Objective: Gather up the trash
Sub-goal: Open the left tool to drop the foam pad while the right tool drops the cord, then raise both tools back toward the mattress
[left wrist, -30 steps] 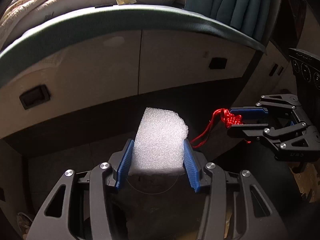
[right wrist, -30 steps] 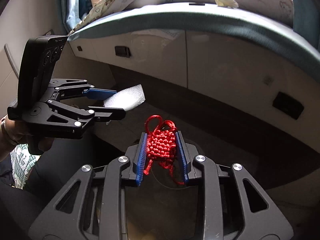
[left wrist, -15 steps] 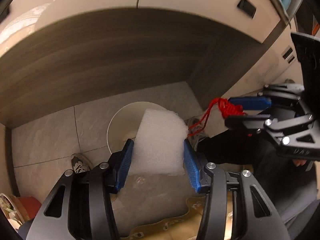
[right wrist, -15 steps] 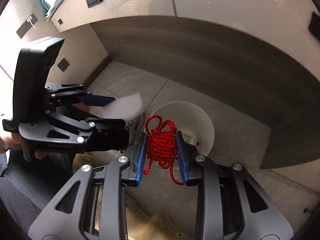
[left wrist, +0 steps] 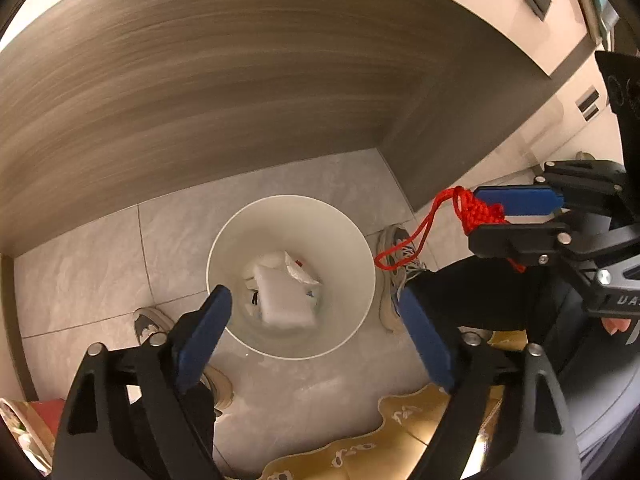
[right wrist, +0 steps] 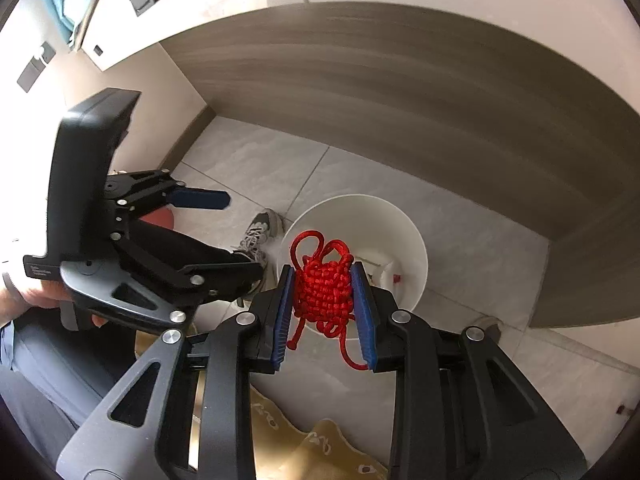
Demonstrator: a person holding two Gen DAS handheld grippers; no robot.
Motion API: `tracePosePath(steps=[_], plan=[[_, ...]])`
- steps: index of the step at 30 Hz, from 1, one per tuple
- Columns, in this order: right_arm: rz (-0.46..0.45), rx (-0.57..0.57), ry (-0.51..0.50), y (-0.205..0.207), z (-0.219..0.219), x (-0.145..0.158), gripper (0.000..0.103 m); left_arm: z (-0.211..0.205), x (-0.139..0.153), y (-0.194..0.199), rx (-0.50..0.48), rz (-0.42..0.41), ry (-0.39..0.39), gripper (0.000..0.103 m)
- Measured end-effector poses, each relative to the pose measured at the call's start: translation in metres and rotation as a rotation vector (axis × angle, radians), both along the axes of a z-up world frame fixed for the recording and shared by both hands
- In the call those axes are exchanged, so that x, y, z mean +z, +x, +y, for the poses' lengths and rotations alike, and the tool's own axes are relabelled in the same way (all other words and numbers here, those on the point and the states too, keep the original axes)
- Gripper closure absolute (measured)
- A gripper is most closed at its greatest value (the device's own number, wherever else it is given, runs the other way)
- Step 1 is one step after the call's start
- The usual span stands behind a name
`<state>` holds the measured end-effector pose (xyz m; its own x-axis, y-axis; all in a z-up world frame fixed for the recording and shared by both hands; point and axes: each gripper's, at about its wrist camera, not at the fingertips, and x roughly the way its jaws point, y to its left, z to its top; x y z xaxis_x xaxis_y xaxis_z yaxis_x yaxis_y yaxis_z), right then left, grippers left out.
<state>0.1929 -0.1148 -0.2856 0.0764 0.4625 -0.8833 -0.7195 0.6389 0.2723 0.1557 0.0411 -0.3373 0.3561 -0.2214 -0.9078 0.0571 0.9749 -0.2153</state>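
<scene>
gripping red knot (right wrist: 323,291) over bin (right wrist: 416,240)

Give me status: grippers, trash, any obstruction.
Left gripper open above white bin; foam block lies inside. Right gripper shut on red knotted cord, over the bin. Nothing blocking.

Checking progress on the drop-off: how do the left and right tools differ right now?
The left tool is open and empty, its white foam block lying in the white bin; the right tool is shut on the red knotted cord. Both hang above the bin.
</scene>
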Motion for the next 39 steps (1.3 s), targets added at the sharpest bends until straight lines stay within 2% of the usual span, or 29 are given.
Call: tracePosePath(steps=[2,5,13,15,17,18,24,28,34,39], plan=[[0.007,-0.002,-0.004,0.003,0.004,-0.003,0.076,0.0,0.002,0.0,0.016,0.0,0.027,0.009],[0.016,0.003,-0.014,0.006,0.009,-0.009,0.076,0.008,0.007,-0.001,0.034,-0.008,0.052,0.006],[0.029,0.017,-0.053,0.013,0.026,-0.028,0.076,0.03,0.011,-0.001,0.079,-0.003,0.086,0.006],[0.017,0.024,-0.076,0.013,0.032,-0.031,0.068,0.038,0.013,-0.001,0.097,-0.004,0.077,0.006],[-0.011,0.019,-0.098,0.011,0.037,-0.032,0.02,0.042,0.014,0.0,0.114,-0.007,0.068,0.006],[-0.032,0.009,-0.096,0.011,0.037,-0.03,0.017,0.044,0.014,0.0,0.12,-0.009,0.065,0.006],[-0.046,-0.027,-0.071,0.021,0.032,-0.016,0.017,0.049,0.023,0.002,0.128,-0.039,0.06,0.006],[-0.085,-0.047,-0.038,0.02,0.023,0.01,0.017,0.045,0.043,-0.004,0.129,-0.08,0.056,0.006],[-0.137,-0.06,0.039,0.009,0.005,0.066,0.016,0.042,0.081,-0.016,0.141,-0.151,0.045,0.006],[-0.168,-0.093,0.143,0.005,-0.016,0.121,0.006,0.037,0.134,-0.024,0.135,-0.241,0.064,0.006]])
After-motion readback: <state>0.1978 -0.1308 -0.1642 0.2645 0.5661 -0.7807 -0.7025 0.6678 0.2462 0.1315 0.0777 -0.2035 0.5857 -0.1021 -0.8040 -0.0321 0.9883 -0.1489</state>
